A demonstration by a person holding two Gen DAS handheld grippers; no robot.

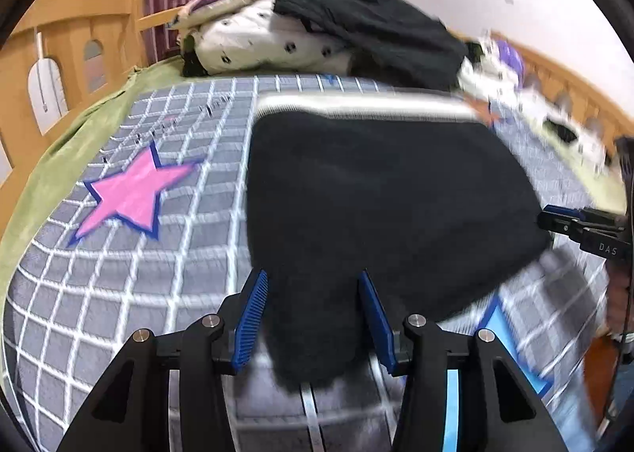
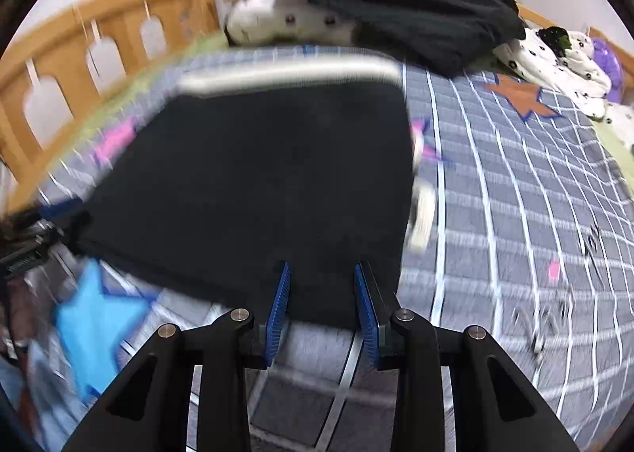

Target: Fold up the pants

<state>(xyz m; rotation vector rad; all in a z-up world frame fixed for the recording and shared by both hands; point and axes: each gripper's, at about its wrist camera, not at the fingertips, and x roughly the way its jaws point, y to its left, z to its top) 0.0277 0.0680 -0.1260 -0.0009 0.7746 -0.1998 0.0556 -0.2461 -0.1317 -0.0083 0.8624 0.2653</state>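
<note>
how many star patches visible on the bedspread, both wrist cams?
4. Pink star patch left of the black folded pants; light-blue star patch at their near-left corner; orange star patch far right; small pink-purple star patch at the right edge. Pants may hide more.

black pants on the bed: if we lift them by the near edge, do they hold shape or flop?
Probably flop: the black pants lie flat and follow the bedspread, with a limp corner sagging between the left gripper fingers. The fuzzy surface suggests decent grip. The pale waistband looks thicker, so perhaps slightly stiffer.
</note>
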